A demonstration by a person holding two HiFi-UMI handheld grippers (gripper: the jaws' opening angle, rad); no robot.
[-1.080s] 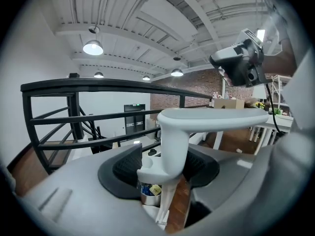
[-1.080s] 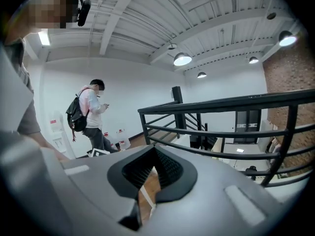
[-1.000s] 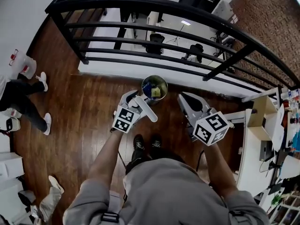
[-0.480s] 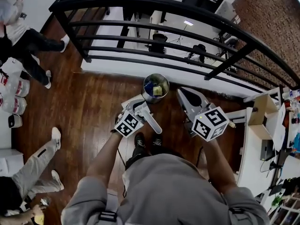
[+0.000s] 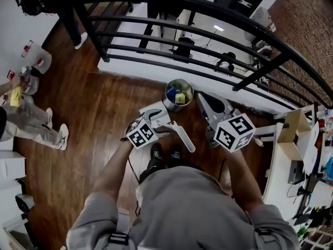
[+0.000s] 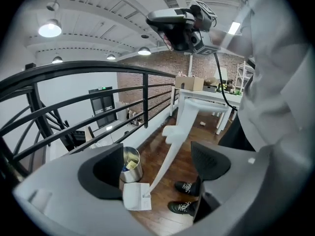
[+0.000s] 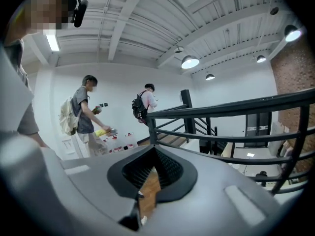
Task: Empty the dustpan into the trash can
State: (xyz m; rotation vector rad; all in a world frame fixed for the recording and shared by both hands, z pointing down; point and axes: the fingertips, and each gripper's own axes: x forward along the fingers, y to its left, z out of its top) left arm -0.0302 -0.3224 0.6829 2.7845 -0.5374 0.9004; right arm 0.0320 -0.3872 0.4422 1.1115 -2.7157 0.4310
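Shiny metal trash can (image 5: 174, 107), matt white plastic dustpan (image 5: 183, 138), glossy dark wood floor (image 5: 99, 119).

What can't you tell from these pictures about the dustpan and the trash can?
- Dustpan: whether anything is left inside; too small in head and left gripper views.
- Trash can: contents too small to name, head view.
- Right gripper view: both outside its frame.

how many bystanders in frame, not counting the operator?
2. The bystander with a light backpack stands by the white wall; the bystander with a dark backpack stands further back near the railing. Others may be out of view.
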